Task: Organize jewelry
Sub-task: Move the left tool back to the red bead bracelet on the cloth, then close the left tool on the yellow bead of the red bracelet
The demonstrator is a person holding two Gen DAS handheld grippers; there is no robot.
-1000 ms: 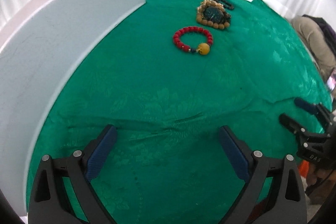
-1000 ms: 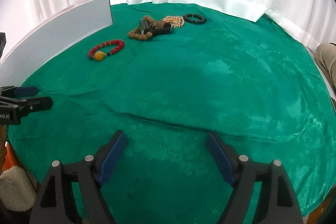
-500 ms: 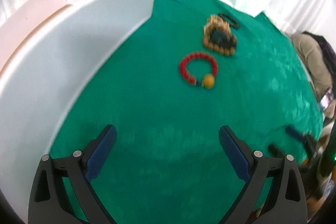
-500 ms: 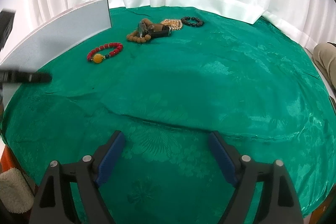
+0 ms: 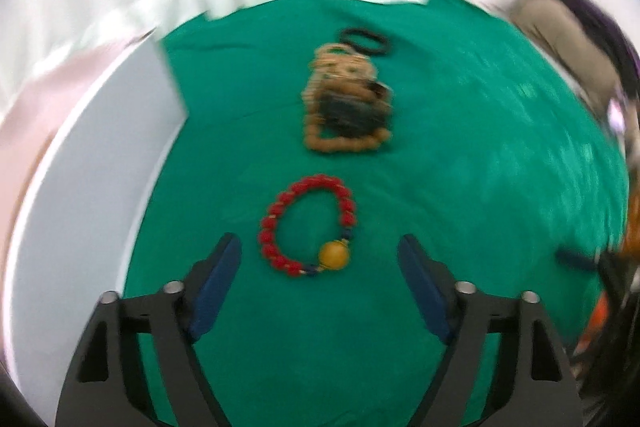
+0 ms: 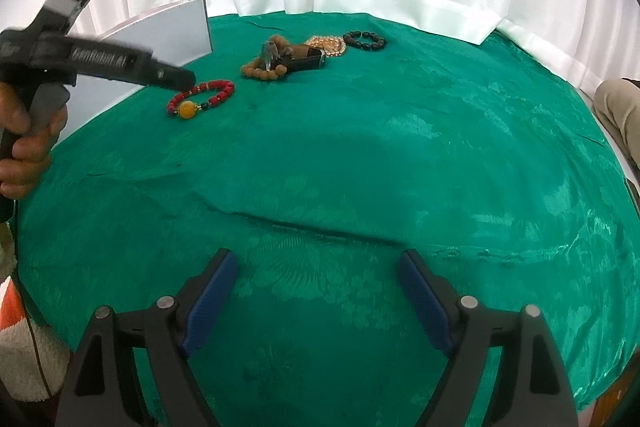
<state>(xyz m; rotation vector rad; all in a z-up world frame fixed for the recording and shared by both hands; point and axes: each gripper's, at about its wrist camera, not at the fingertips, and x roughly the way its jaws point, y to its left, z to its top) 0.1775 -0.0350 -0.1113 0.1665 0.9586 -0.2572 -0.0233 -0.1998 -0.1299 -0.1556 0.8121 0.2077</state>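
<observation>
A red bead bracelet with a yellow bead (image 5: pixel 308 227) lies on the green cloth, just ahead of and between my open left gripper's tips (image 5: pixel 320 255). It also shows in the right wrist view (image 6: pixel 200 98), under the left gripper's fingertips (image 6: pixel 180 79). Beyond it lies a heap of tan bead bracelets with a dark watch (image 5: pixel 346 103) (image 6: pixel 288 61), and a black bead bracelet (image 5: pixel 366 41) (image 6: pixel 365 40). My right gripper (image 6: pixel 318 277) is open and empty above the near cloth.
A white box (image 5: pixel 80 163) (image 6: pixel 160 43) stands at the left of the green cloth (image 6: pixel 400 167). White curtains hang behind. A person's leg (image 6: pixel 620 107) is at the right edge. A fold in the cloth (image 6: pixel 320 231) runs ahead of the right gripper.
My left gripper has moved forward across the cloth until the red bracelet lies between its tips. The right gripper has hardly moved.
</observation>
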